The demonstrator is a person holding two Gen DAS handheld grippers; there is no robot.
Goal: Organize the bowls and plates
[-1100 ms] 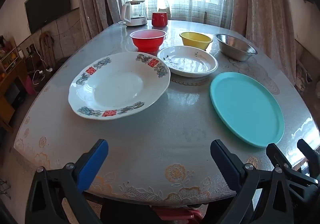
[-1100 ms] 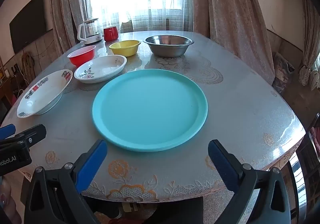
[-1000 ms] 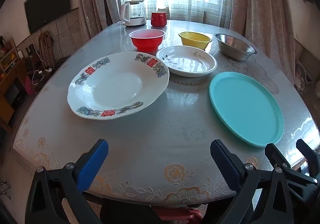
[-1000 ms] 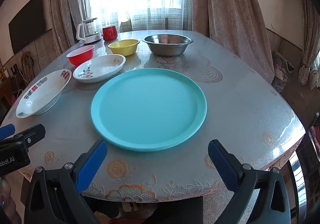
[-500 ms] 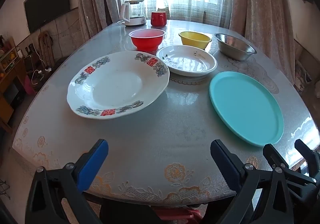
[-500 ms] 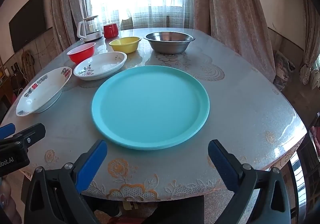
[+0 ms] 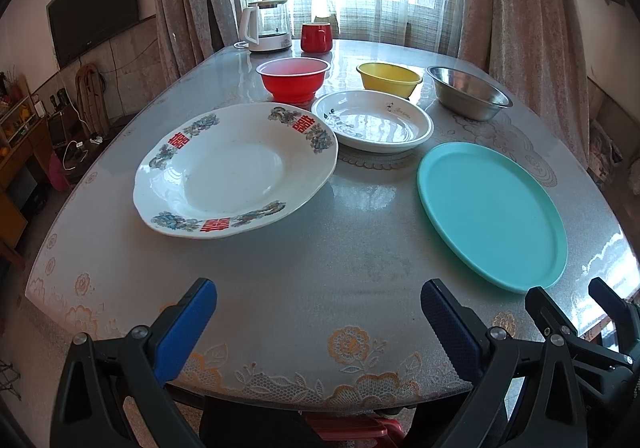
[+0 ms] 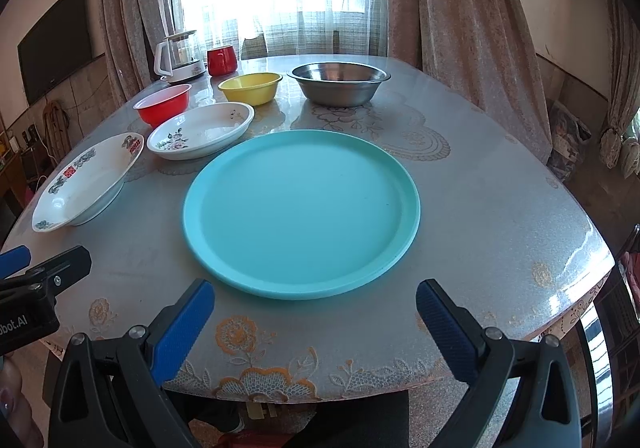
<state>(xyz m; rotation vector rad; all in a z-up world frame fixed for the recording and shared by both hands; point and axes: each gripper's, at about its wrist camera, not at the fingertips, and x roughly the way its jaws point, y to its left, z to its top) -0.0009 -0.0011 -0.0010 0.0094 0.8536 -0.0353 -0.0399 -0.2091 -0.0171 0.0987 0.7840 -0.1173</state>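
Plates [image 8: 302,213] and bowls [image 8: 251,87], all empty

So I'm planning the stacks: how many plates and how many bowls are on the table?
Plates: 3 – teal plate, double-happiness plate, floral plate.
Bowls: 3 – red bowl, yellow bowl, steel bowl.
Total: 6.

the left gripper [image 7: 318,322] hangs spread at 6 o'clock over the table [image 7: 340,260]. the patterned plate [image 7: 236,167] lies at 10 o'clock, the teal plate [image 7: 492,207] at 2 o'clock.
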